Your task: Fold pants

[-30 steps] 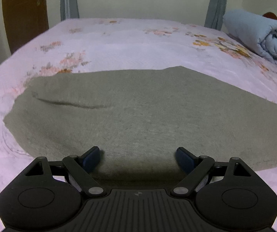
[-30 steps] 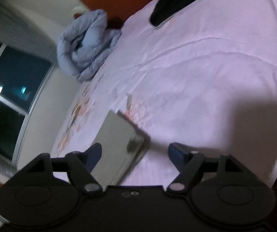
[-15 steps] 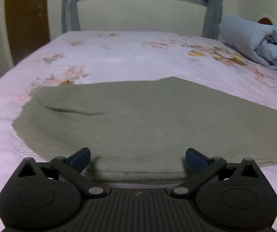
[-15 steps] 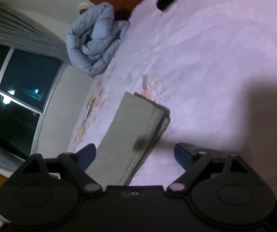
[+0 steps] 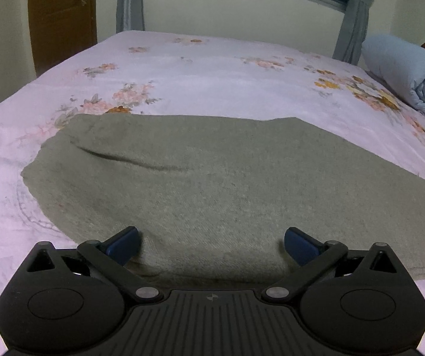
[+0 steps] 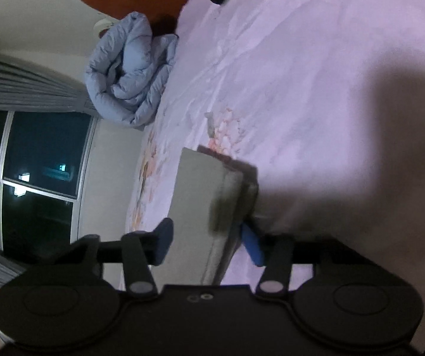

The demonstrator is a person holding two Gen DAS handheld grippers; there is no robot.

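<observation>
Bed [image 5: 212, 68]: pink floral sheet; it carries everything you work on. A rolled blue quilt [image 5: 405, 71] sits at the head end, well apart from the job.
Pants [image 5: 212, 178]: grey-green, spread flat across the near half of the bed. One long crease runs across the left part; otherwise smooth. In the right wrist view the end of the cloth [image 6: 203, 195] shows stacked layers at its edge, so you seem to have the legs laid one on the other already — a judgement, not certain.
Done so far: likely the lengthwise fold. The pants lie long, not yet doubled over end to end.
Left to do: bring one end over the other, perhaps once more again, then flatten.
Left gripper [image 5: 211, 241]: jaws spread wide, nothing between them, low over the near edge of the pants. Whether the tips touch the cloth, you cannot tell.
Right gripper [image 6: 208, 242]: turned on its side, jaws parted and straddling the layered end — one finger above the cloth, the other at its underside. No pinch yet.
</observation>
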